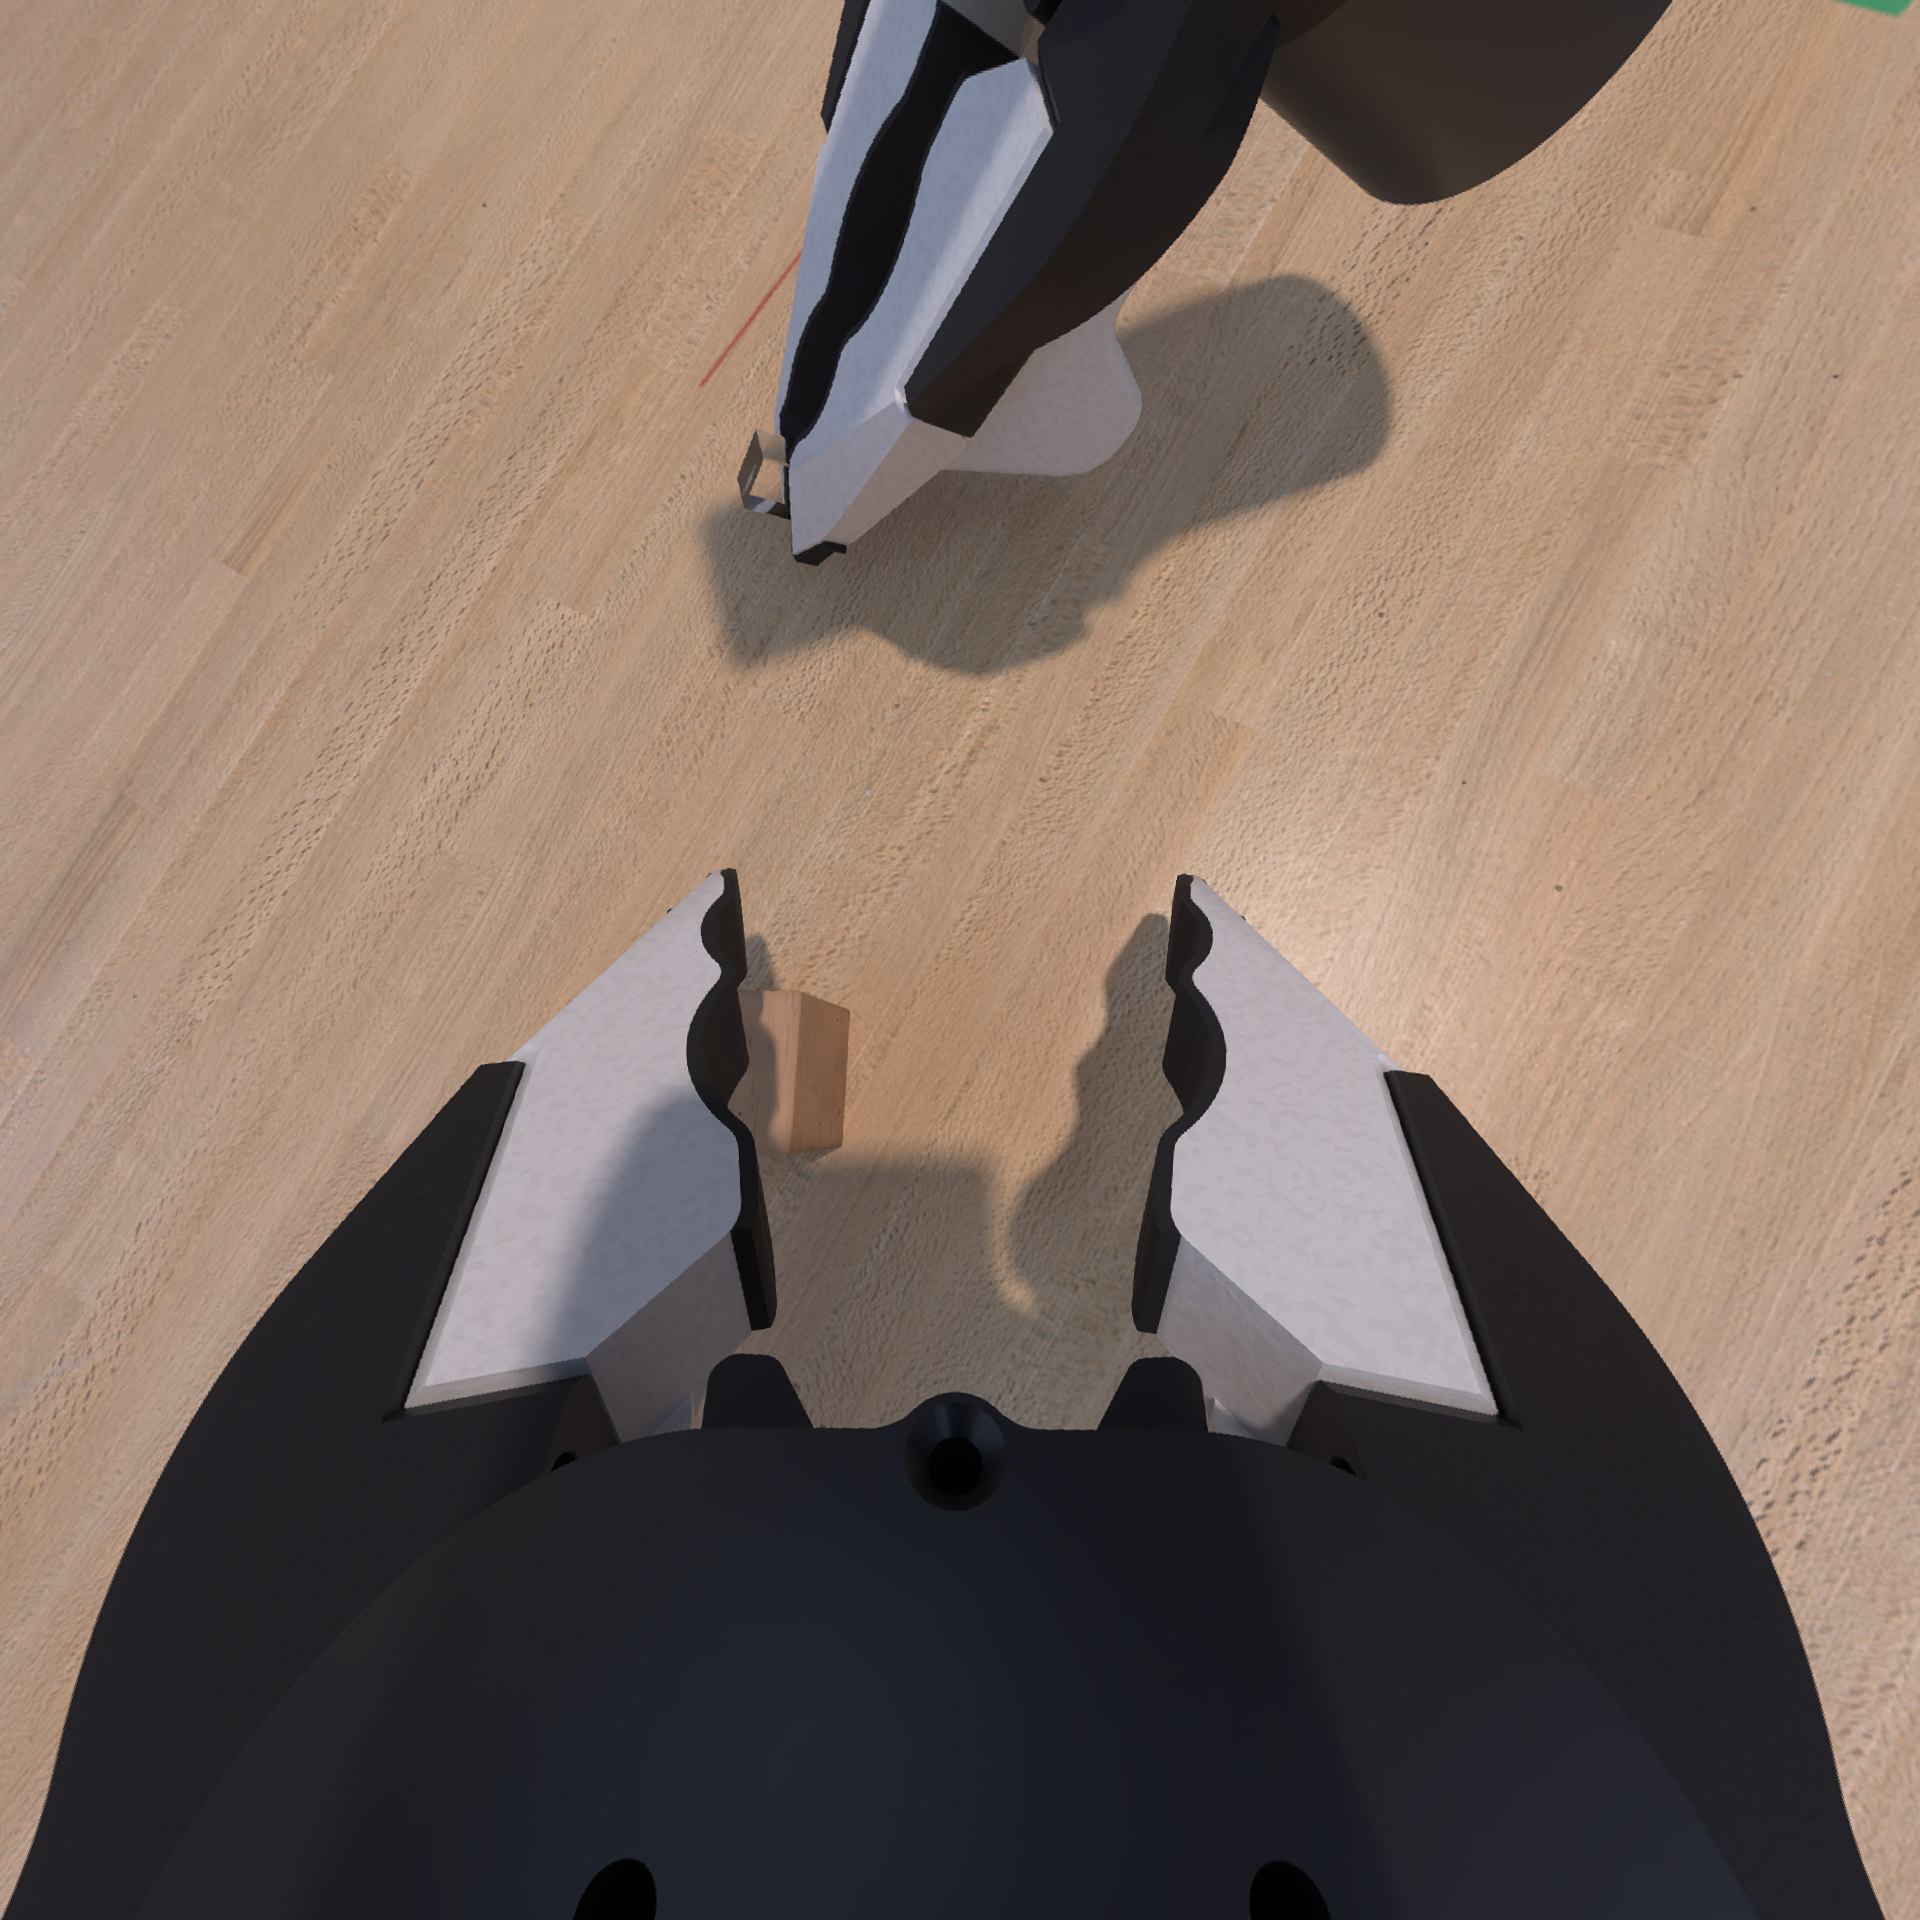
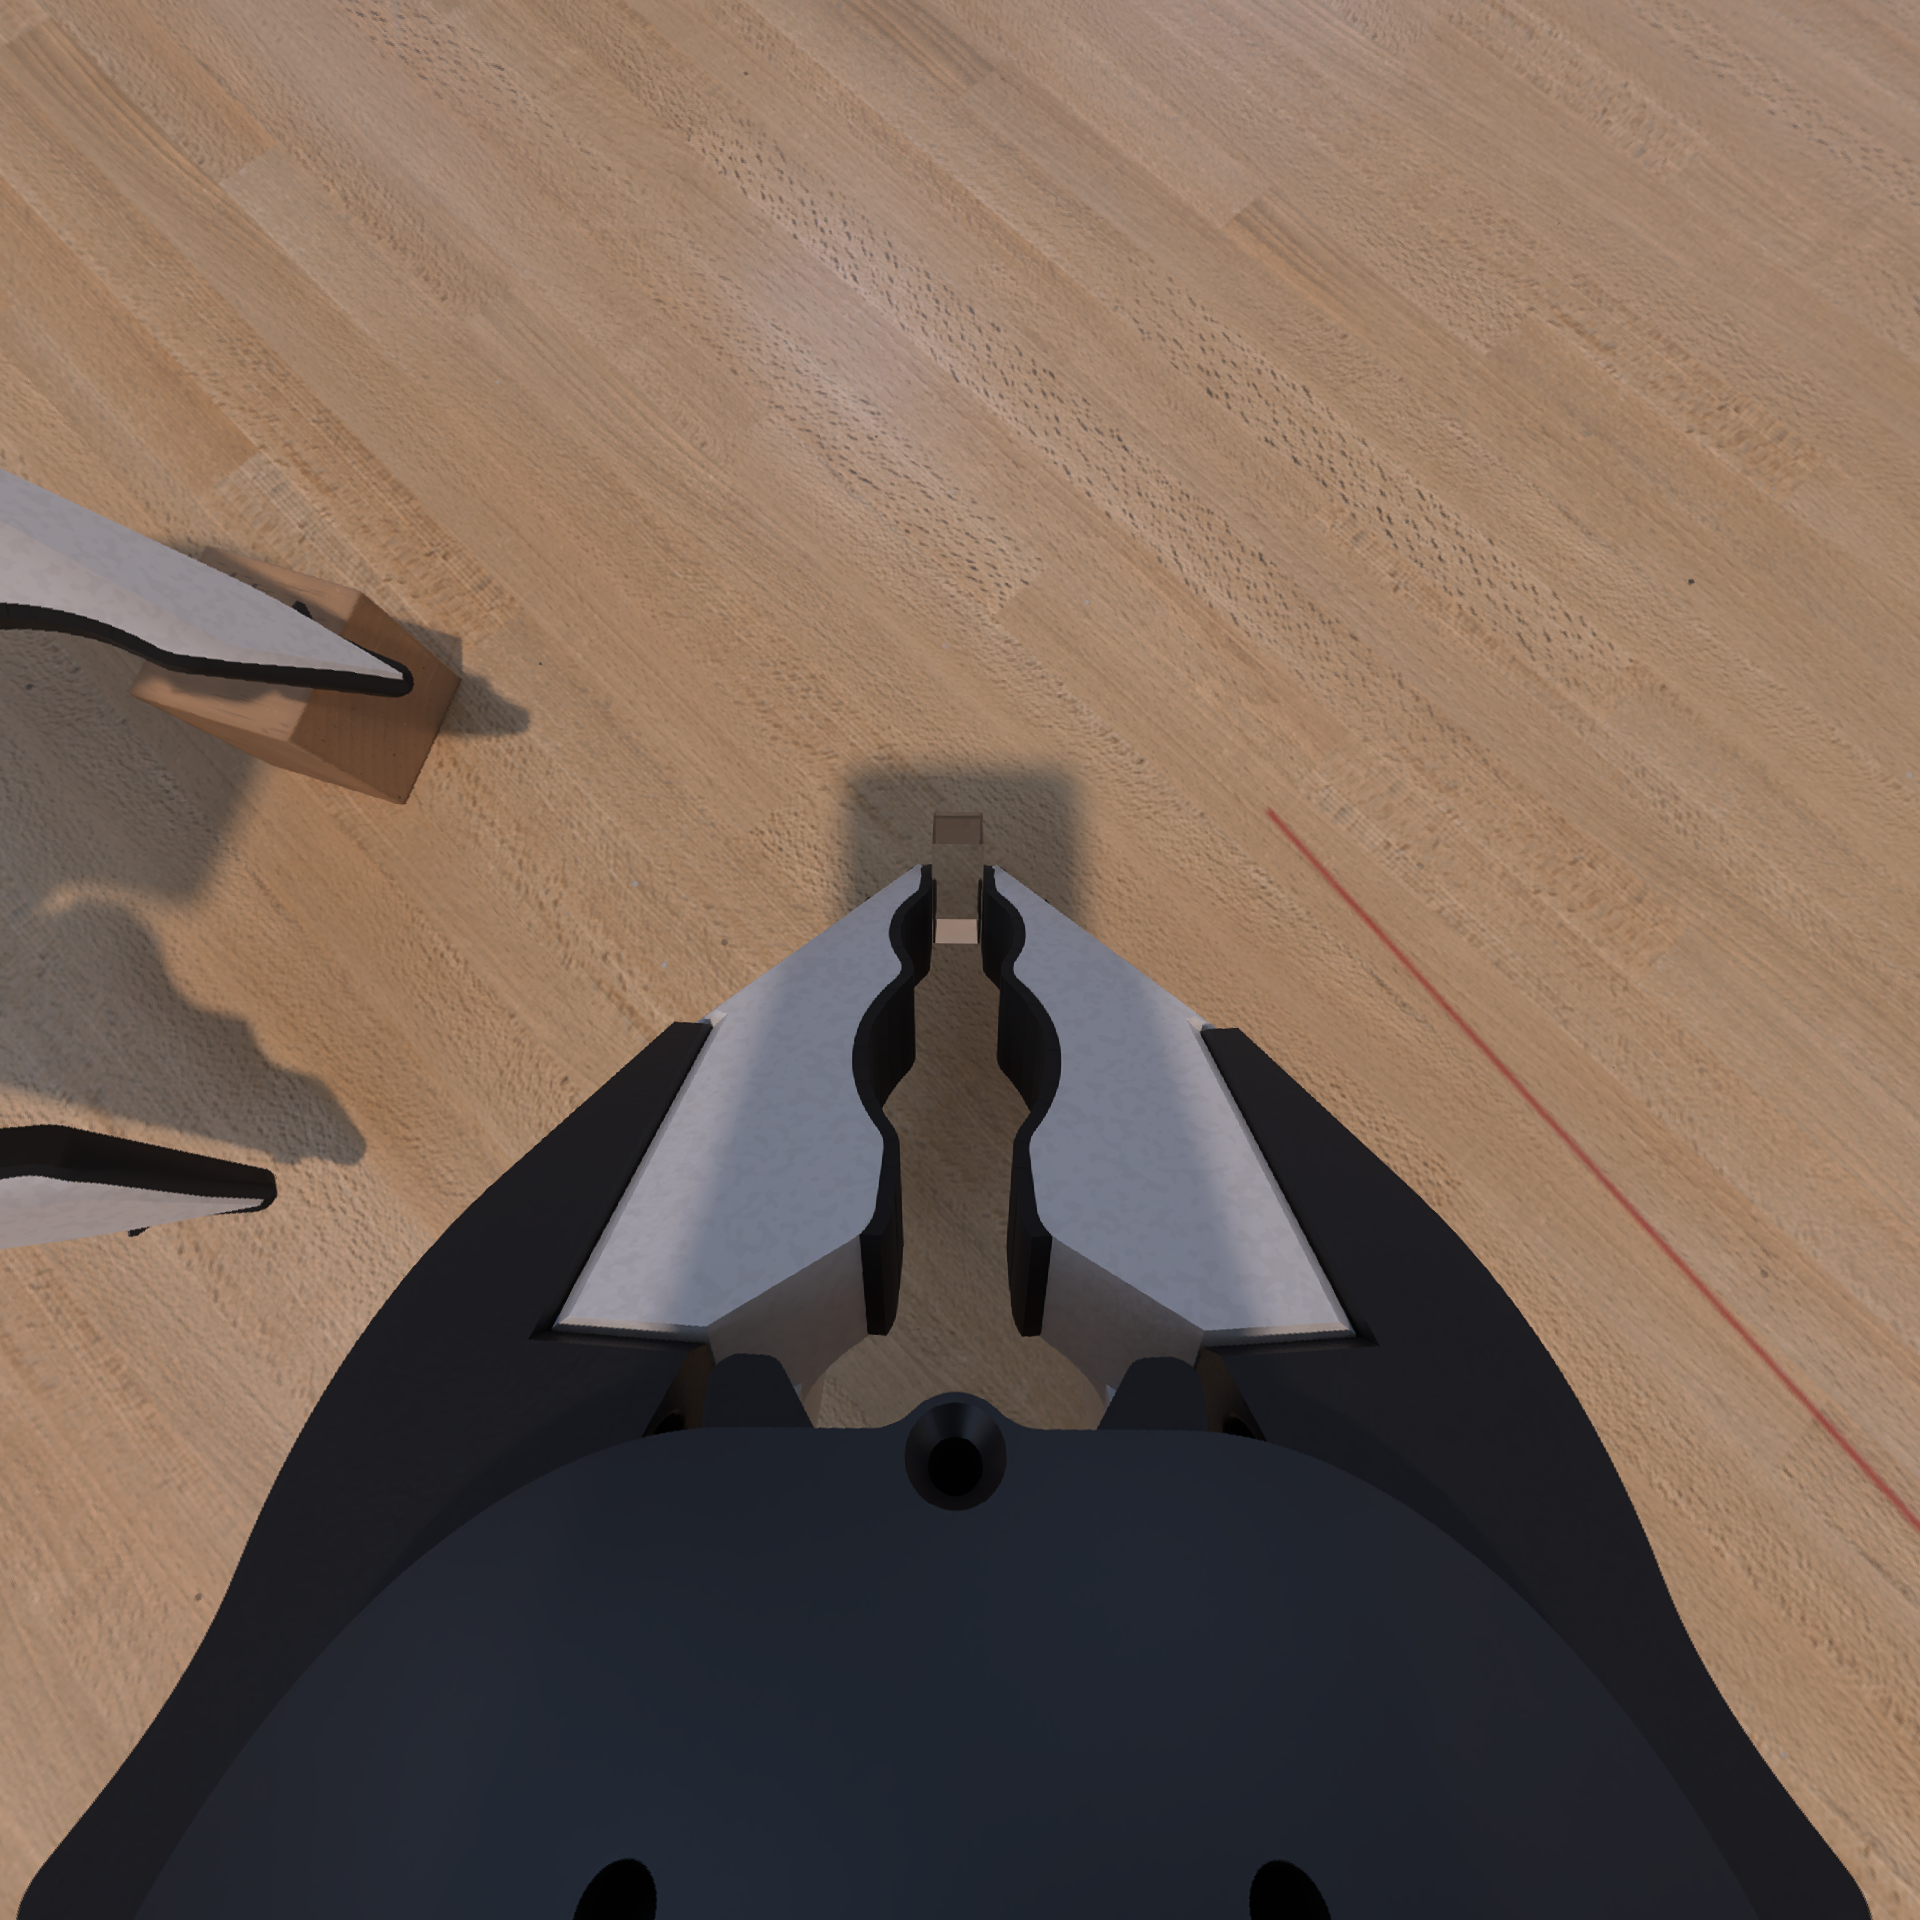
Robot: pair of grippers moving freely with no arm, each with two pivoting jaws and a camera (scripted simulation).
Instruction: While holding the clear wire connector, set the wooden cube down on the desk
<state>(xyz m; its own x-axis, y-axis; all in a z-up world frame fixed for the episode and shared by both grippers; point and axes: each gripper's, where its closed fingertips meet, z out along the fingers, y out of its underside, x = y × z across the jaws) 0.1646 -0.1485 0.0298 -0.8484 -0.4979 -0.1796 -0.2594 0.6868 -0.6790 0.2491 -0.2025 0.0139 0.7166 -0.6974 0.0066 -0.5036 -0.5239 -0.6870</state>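
Nearest you, your left gripper (image 1: 951, 883) has its jaws spread wide and grips nothing; the wooden cube (image 1: 805, 1070) sits on the desk (image 1: 312, 520) between them, right against the left finger and well clear of the other. Farther ahead, your right gripper (image 1: 800, 520) is nearly closed, pinching the clear wire connector (image 2: 957, 883) at its fingertips just above the desk. A thin red line (image 2: 1558, 1122) crosses the wood beyond. No brand, label or writing is visible on anything.
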